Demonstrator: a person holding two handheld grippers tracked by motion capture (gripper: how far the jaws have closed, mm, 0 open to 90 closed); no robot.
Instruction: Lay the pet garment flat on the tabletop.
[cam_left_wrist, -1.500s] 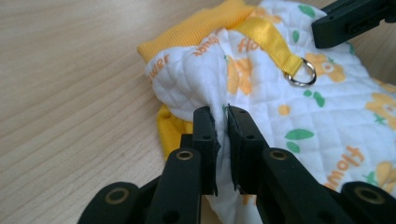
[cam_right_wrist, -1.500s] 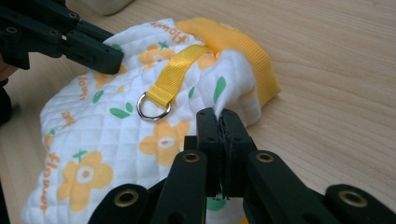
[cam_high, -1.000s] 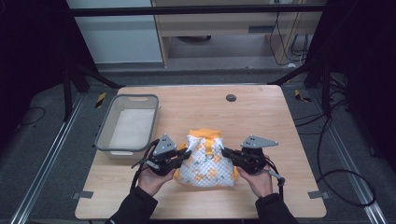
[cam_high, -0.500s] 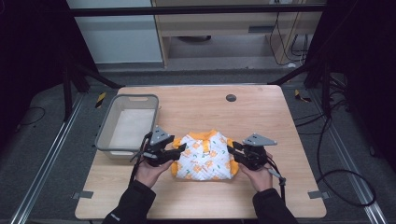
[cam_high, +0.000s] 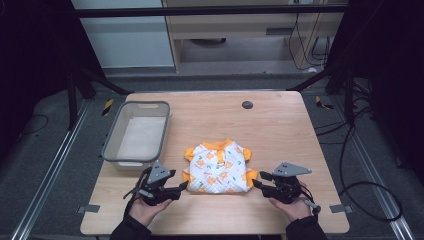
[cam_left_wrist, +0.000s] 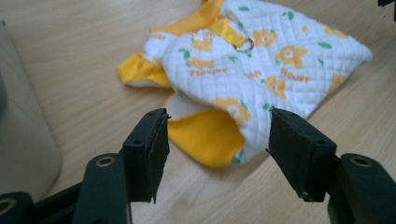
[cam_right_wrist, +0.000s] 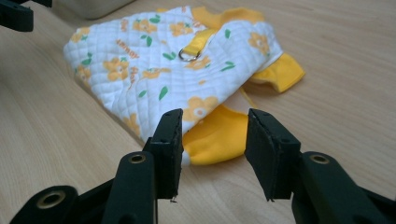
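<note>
Bin (cam_high: 137, 135) first: we see a grey plastic one on the left half of the wooden desk (cam_high: 280, 125), and its pale floor looks bare as far as we can tell from the high view. Its rounded wall also fills the left edge of the left gripper view.

We hold the left gripper (cam_high: 176, 189) near the front edge of the desk, just in front of the bin. Its jaws stand wide open with nothing between them. In the left gripper view (cam_left_wrist: 212, 140) the yellow sleeve opening of the garment lies just beyond the gap between the two jaws, close to them, though we cannot tell whether either jaw touches the cloth.

We hold the right gripper (cam_high: 261, 180) on the other side, also near the front edge. Its jaws are open too, somewhat less widely, and grip nothing. In the right gripper view (cam_right_wrist: 212, 137) a yellow sleeve end lies just past the jaw tips, in line with the gap.

Between our two grippers lies a small quilted garment (cam_high: 217, 167), white with orange flowers and green leaves, trimmed in yellow-orange at collar and sleeves. It rests flat on the desk, to the right of the bin and apart from it. A yellow strap with a metal ring (cam_right_wrist: 188, 55) sits on its back.
</note>
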